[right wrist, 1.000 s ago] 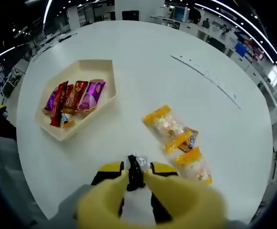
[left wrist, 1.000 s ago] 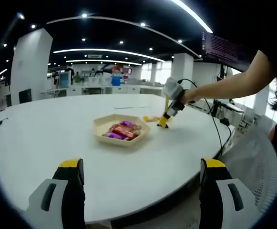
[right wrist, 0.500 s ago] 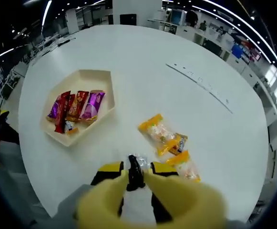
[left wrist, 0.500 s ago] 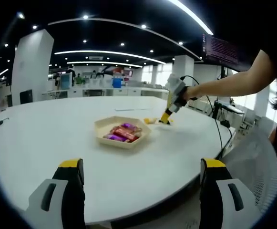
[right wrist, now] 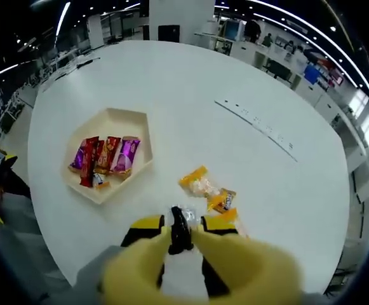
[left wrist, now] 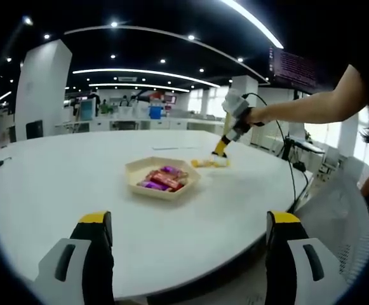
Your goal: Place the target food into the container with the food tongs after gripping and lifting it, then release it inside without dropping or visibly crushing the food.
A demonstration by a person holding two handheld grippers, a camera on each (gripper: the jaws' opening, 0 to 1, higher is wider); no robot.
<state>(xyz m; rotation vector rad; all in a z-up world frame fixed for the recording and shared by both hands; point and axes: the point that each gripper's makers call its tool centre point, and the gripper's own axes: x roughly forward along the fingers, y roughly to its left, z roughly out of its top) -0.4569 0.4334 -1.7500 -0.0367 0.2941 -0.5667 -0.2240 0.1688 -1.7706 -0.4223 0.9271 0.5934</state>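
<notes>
Left hand-held gripper [left wrist: 187, 254]: low in the left gripper view, its two yellow-tipped jaws stand wide apart at the bottom of the frame with nothing between them — open, above the near edge of the bench [left wrist: 57, 184].
Right hand-held gripper [right wrist: 180, 232]: jaws drawn together at lower centre of the right gripper view, pinching the dark handle of the food tongs [right wrist: 180, 223]; it also appears in the left gripper view, upper right of centre [left wrist: 220, 150], held by a person's outstretched arm [left wrist: 298, 113] and raised above the bench.
Food tongs: only a short dark-and-silver piece shows just past the closed jaws; whether the tongs carry anything cannot be told.
Container [right wrist: 140, 121]: a pale, shallow six-sided tray, left of centre in the right gripper view and mid-frame in the left gripper view [left wrist: 134, 169]; it lies flat on the bench.
Food in the container: several red and purple wrapped bars [right wrist: 105, 155] lying side by side.
Target food [right wrist: 200, 184]: yellow-orange packets lying loose on the bench, right of the container and well apart from it — just ahead of the right gripper's jaws in the frame.
Bench: large, white, round-edged; a pale strip [right wrist: 254, 121] lies on it toward the upper right.
</notes>
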